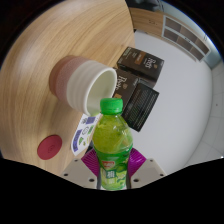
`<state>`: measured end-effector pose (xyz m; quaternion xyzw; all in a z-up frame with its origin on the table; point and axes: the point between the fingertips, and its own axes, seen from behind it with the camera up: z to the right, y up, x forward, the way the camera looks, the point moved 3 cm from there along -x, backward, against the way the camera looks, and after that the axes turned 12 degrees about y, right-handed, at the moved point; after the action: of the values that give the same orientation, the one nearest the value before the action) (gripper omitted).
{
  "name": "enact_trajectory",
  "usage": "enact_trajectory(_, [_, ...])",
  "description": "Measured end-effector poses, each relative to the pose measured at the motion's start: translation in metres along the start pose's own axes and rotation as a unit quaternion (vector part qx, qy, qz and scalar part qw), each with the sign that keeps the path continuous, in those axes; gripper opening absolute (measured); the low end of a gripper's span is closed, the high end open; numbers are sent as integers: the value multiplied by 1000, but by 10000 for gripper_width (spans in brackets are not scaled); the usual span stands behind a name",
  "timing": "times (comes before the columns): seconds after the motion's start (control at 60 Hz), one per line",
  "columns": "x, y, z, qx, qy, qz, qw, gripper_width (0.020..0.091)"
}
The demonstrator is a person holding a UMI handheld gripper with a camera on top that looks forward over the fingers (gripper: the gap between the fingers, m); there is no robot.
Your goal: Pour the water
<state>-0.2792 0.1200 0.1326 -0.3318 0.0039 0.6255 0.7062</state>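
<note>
A green plastic bottle [111,145] with a green cap and a printed label stands upright between my fingers, and my gripper [112,163] is shut on it; both magenta pads [90,160] press against its sides. Just beyond the bottle's cap a white paper cup [88,84] lies tilted on the round wooden table [70,35], its open mouth turned toward the bottle. The bottle's lower part is hidden below the fingers.
Two dark boxes [138,80] are stacked to the right of the cup at the table's edge. A pink round lid [47,149] and a printed card [84,127] lie left of the bottle. White floor [185,100] and cabinets lie beyond on the right.
</note>
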Motion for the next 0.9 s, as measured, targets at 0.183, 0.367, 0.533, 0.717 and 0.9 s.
enact_trajectory(0.183, [-11,-10,4,90,24,29,995,331])
enact_trajectory(0.367, [-31,-13,-5,374,111,149,909,348])
enact_trajectory(0.533, [-29,-22,-12,612,164,248,733,350])
enact_trajectory(0.717, [-7,-35,-38,716,163,288,614,349])
enact_trajectory(0.9, [14,-31,-58,754,148,301,565,347])
